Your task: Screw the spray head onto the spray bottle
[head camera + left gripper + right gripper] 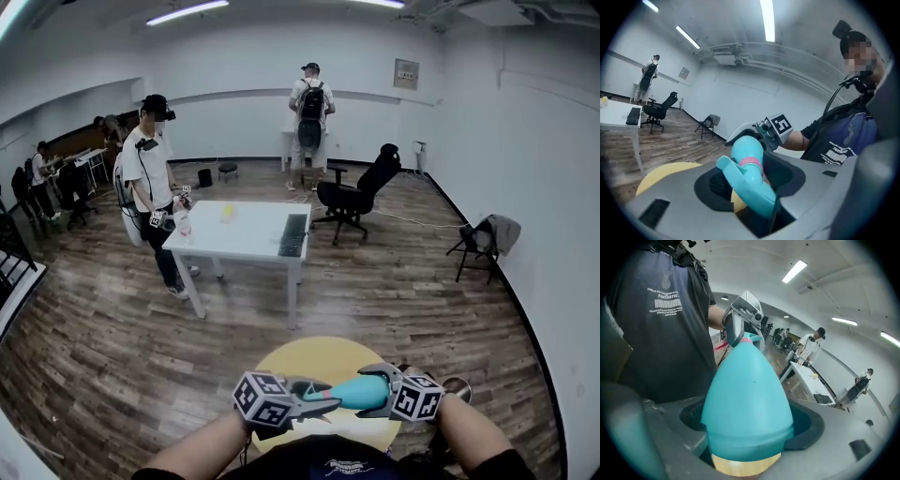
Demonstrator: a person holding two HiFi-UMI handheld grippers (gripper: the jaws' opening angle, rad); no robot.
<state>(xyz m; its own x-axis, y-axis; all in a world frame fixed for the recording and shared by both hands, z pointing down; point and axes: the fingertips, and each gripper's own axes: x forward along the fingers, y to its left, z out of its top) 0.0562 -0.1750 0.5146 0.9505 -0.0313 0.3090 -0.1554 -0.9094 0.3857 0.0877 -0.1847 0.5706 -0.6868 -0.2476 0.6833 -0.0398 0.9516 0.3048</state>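
A teal spray bottle (361, 392) lies level in the air over a round yellow table (319, 359), low in the head view. My right gripper (384, 390) is shut on its wide egg-shaped body (747, 404), base end toward the camera. A teal spray head (750, 183) with a pink collar (751, 161) sits on the bottle's neck. My left gripper (314, 401) is shut on that head, whose trigger side points up in the left gripper view. The two grippers face each other along the bottle.
A white table (246, 239) with a black keyboard (292, 234) stands mid-room; a person (150, 187) works beside it. Another person (310, 103) stands at the back wall. A black office chair (361, 192) and a folding chair (483, 242) stand to the right.
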